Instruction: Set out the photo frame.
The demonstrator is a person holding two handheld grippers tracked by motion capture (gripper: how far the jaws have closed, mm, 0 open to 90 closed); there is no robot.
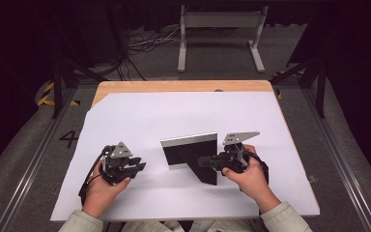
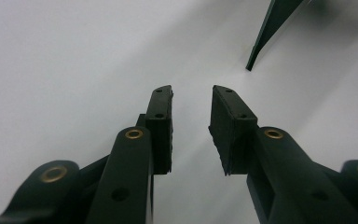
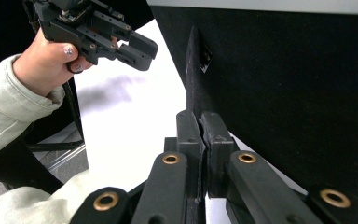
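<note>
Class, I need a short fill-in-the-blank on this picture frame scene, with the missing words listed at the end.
1. The right gripper is shut on the frame's ______, the thin black support that sticks out of its back.
2. The picture frame stands on a large sheet of ______ paper.
3. The left gripper holds ______ between its open jaws.

Missing words: stand; white; nothing

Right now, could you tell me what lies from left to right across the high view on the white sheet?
Left gripper → picture frame with its stand → right gripper, shut on the stand → right hand.
</note>
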